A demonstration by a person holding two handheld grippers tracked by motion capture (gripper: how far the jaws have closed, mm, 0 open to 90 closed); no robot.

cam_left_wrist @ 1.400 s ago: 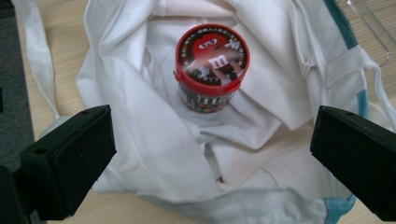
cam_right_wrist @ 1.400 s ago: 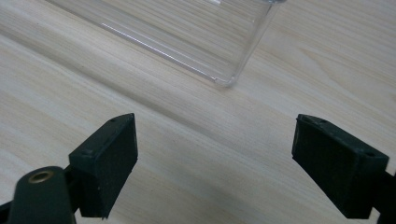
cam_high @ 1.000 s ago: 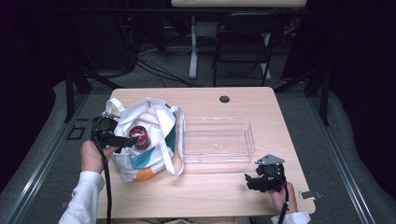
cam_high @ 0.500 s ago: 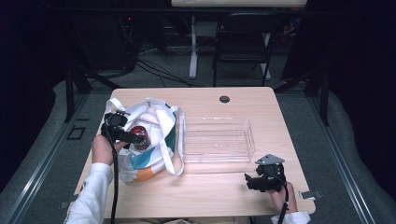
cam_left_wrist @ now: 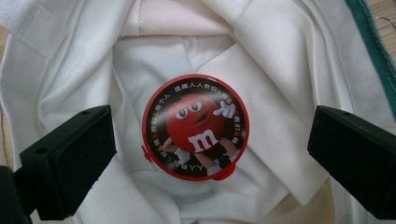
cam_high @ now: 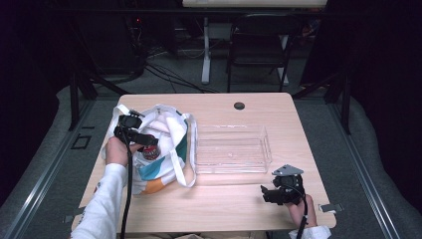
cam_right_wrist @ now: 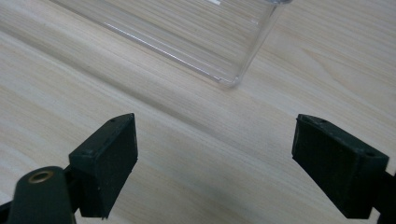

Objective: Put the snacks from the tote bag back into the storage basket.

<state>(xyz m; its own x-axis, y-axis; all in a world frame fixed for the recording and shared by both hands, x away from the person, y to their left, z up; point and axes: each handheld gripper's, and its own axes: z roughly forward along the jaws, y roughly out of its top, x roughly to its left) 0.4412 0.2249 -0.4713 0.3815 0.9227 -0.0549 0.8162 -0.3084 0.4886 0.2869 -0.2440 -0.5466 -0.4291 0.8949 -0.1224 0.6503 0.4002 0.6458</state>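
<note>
At the left of the pale wooden table (cam_high: 219, 199), a white cloth tote bag with teal and orange panels (cam_high: 164, 159) lies open, and the left gripper (cam_left_wrist: 210, 158) hangs over its mouth, jaws spread wide and holding nothing. Seen along that gripper's jaws, a round red-rimmed tin with a black lid (cam_left_wrist: 196, 126) rests in the white folds at the bottom of the bag, straight ahead and centred between the two black pads, touching neither. Being round, the tin has no long axis to line up with. Its lid shows the red M&M's character with a white "m", ringed by small characters too fine to read. The left gripper is by far the nearer to it. To the right of the bag sits a clear plastic rectangular tray (cam_high: 231, 149), empty, its long side running left to right. At the near right edge, the right gripper (cam_high: 271, 194) rests low over bare wood, jaws also wide apart and empty, just near of the tray's corner.
</note>
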